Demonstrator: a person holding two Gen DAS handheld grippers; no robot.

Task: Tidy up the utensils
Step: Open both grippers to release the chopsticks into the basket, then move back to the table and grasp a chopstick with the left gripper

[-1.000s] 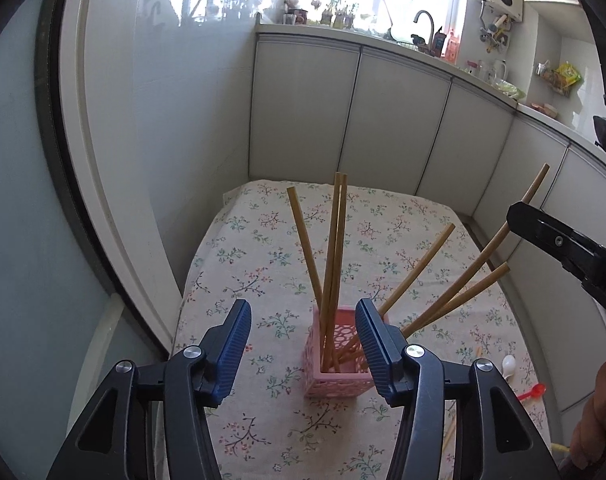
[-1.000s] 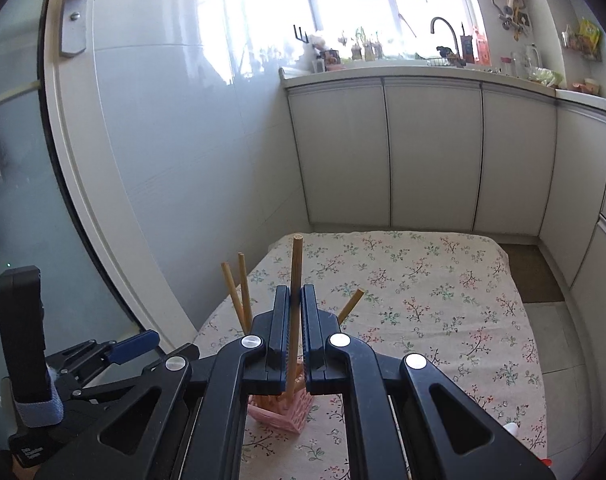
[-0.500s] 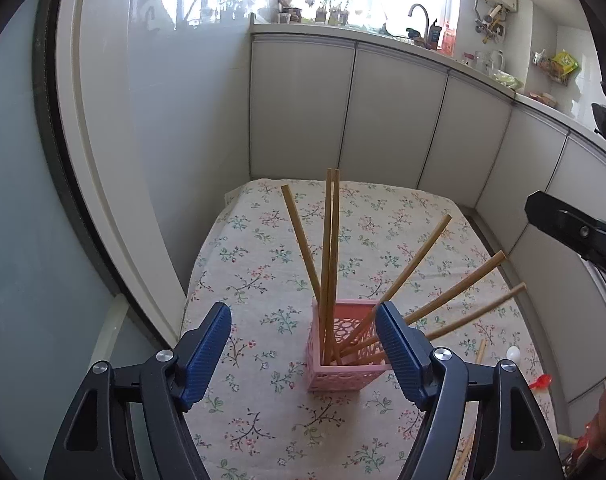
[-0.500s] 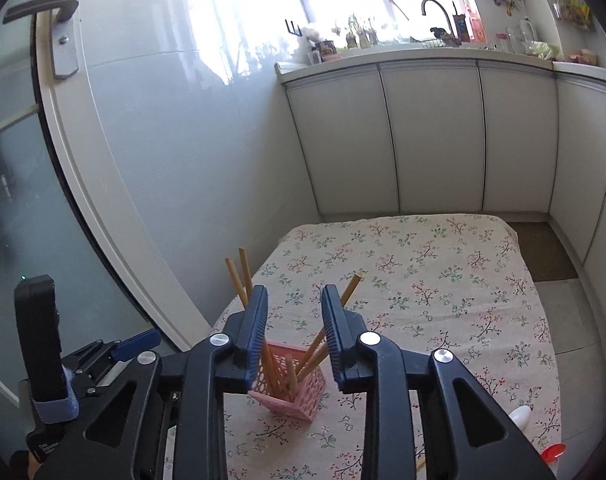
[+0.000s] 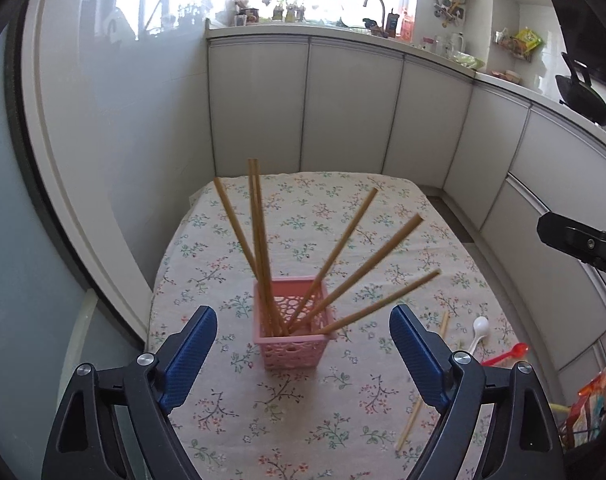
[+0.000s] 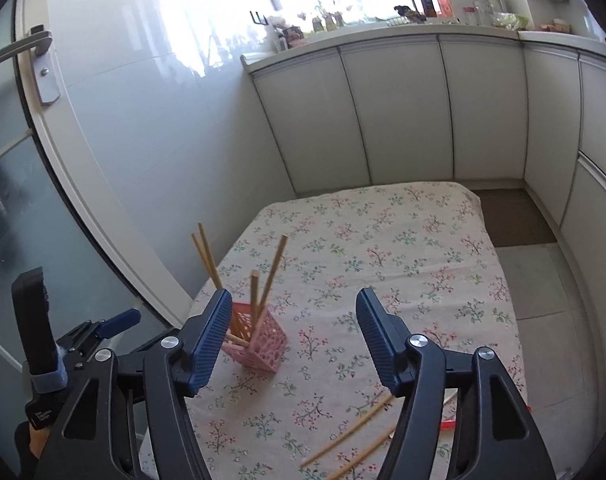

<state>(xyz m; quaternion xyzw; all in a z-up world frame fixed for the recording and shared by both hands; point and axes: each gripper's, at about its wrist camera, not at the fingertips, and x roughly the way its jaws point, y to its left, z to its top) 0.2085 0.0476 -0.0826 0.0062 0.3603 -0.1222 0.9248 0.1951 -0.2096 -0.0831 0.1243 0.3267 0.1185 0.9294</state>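
While both hand-held grippers, left (image 5: 299,350) and right (image 6: 289,334), gape wide and empty, the pink basket (image 5: 291,338) of chopsticks (image 5: 259,236) stands just ahead between the left's fingers.

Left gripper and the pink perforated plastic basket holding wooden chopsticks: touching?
Apart. The left wrist view shows the left gripper open, with floral tablecloth visible between each blue pad and the pink basket.

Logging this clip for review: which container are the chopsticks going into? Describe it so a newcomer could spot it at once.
Find the floral tablecloth covering the table by the white cabinets. Near its middle, in front of the left gripper, stands a small pink perforated basket with six wooden chopsticks fanning out of it. It is the only upright container; the loose chopsticks and spoons lie flat.
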